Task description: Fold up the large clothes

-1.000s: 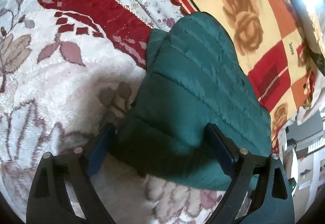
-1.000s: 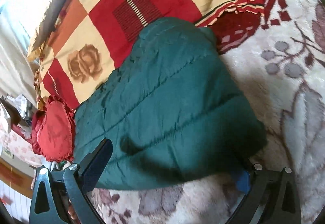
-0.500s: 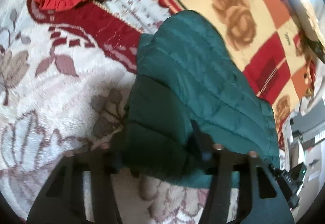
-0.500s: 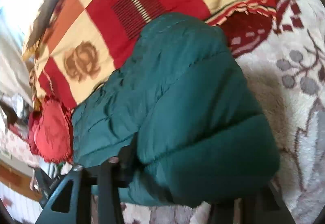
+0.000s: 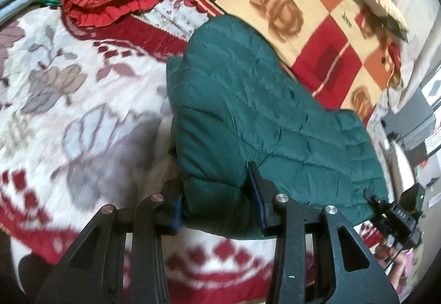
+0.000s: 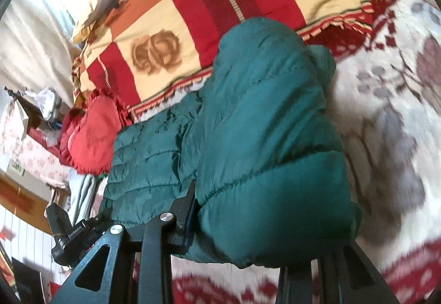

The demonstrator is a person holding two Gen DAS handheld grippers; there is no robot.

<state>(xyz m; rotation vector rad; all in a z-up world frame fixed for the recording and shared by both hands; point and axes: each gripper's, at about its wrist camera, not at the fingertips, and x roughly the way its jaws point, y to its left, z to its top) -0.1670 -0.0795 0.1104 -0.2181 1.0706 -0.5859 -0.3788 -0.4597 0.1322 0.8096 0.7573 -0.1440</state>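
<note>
A: Green quilted puffer jacket, nylon shell, lies on the floral bed blanket, far end against the red-and-cream checked quilt.

B: Tools?

A: Left tool and right tool each pinch a puffy near-edge corner, jaws closing on the fabric.

B: Handling?

A: Light, soft and springy, I judge; the slick shell may slide out. Bite deep on a stitched seam, not the loose loft.
</note>
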